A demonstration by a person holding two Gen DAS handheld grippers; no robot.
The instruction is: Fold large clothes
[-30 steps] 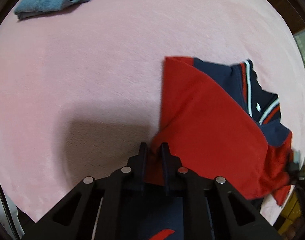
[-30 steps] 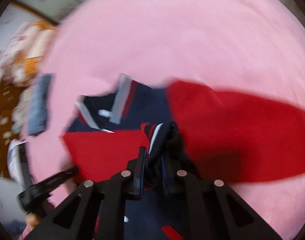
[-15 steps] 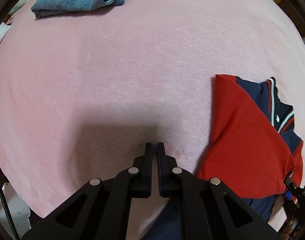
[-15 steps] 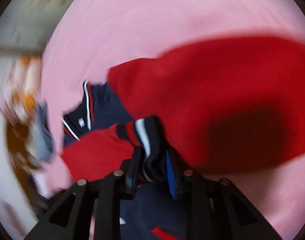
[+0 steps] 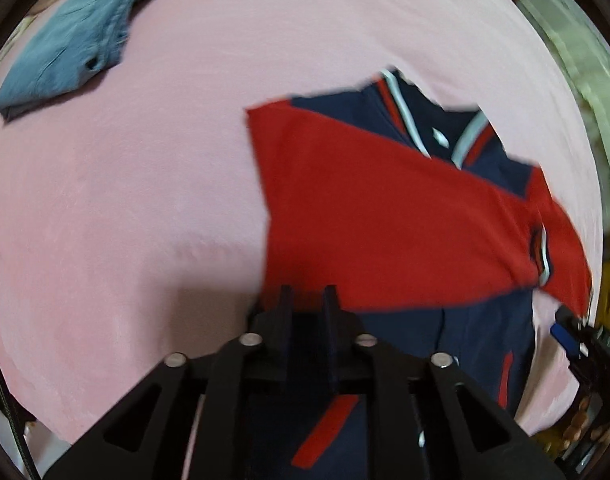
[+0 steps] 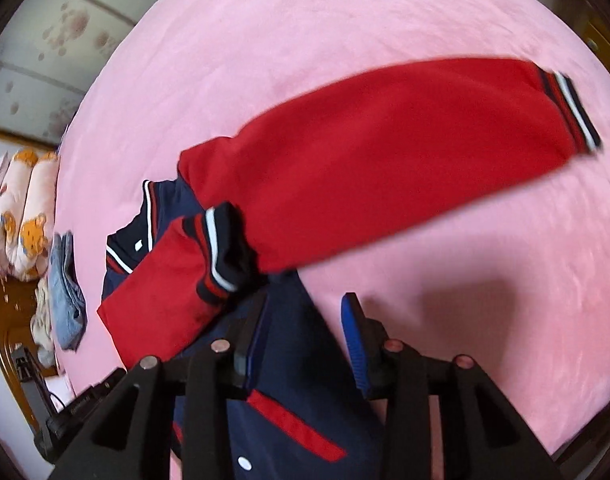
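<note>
A navy jacket with red sleeves [image 5: 385, 216] lies on the pink bed cover [image 5: 125, 200]. One red sleeve is folded across its chest. My left gripper [image 5: 308, 300] sits low over the jacket's left edge, its jaws a small gap apart with dark cloth showing between them; whether they pinch it I cannot tell. In the right wrist view my right gripper [image 6: 305, 312] is open over the navy body [image 6: 297, 344], empty. The folded sleeve's striped cuff [image 6: 221, 248] lies just ahead of it. The other red sleeve [image 6: 405, 152] stretches out to the right.
Folded blue jeans [image 5: 73, 44] lie at the far left of the bed, also seen in the right wrist view [image 6: 65, 292]. A patterned pillow [image 6: 21, 208] lies beyond them. Wooden furniture [image 6: 9, 320] borders the bed.
My right gripper has opened and let go of the striped cuff, which now lies on the jacket. My left gripper, shut and off the jacket half a second ago, is back over its edge.
</note>
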